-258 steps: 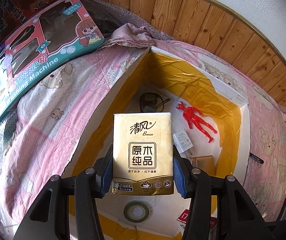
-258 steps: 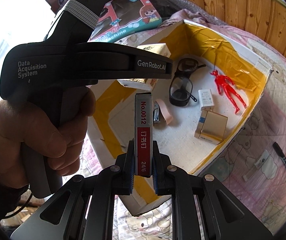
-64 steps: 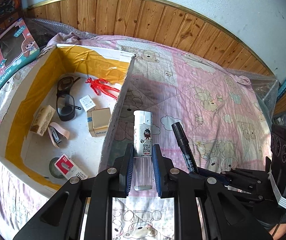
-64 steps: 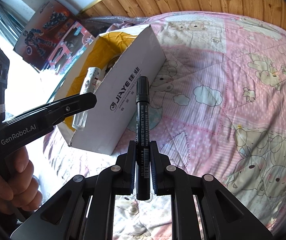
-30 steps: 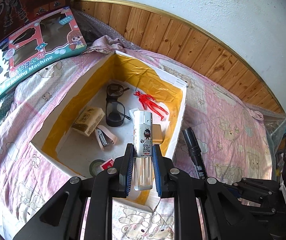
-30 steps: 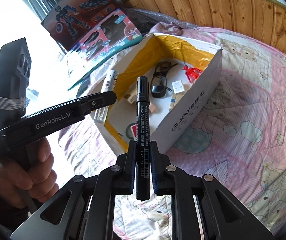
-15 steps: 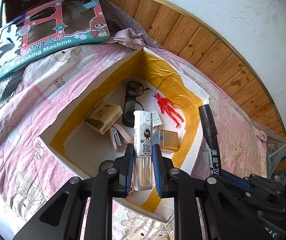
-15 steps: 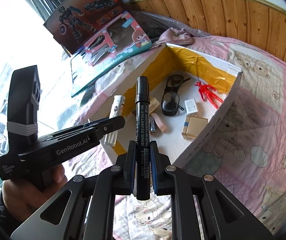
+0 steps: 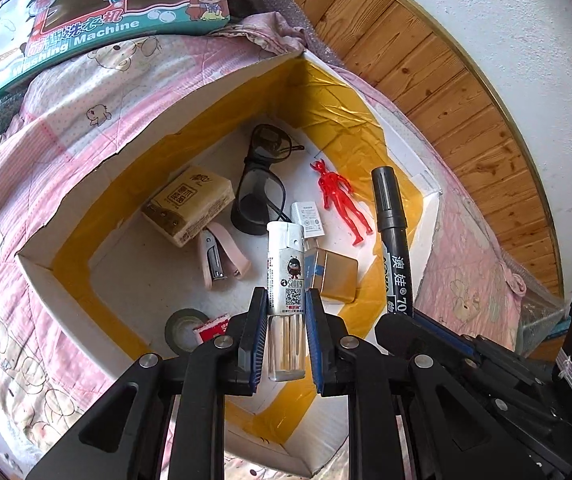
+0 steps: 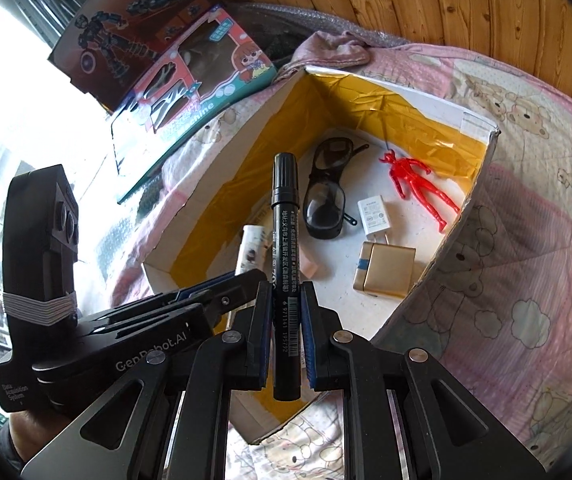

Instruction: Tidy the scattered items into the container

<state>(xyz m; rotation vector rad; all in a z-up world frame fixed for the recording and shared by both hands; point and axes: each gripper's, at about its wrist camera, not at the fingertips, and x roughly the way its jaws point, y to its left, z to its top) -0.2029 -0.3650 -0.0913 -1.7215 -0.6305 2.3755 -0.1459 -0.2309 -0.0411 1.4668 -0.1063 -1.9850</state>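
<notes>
1. Left gripper [image 9: 286,334] clamps the bottle [image 9: 286,276]; right gripper [image 10: 286,338] clamps the marker [image 10: 286,240].
2. Both now hover over the box [image 9: 65,208], closer than a second ago.

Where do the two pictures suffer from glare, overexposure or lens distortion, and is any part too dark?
Right wrist view: the window area at the upper left is blown out to white, and the left gripper before it is a dark shape. Left wrist view: light is even; the yellow tape on the box gives a mild shine. Both views: fisheye bending curves the wood panelling, and the corners are black.
</notes>
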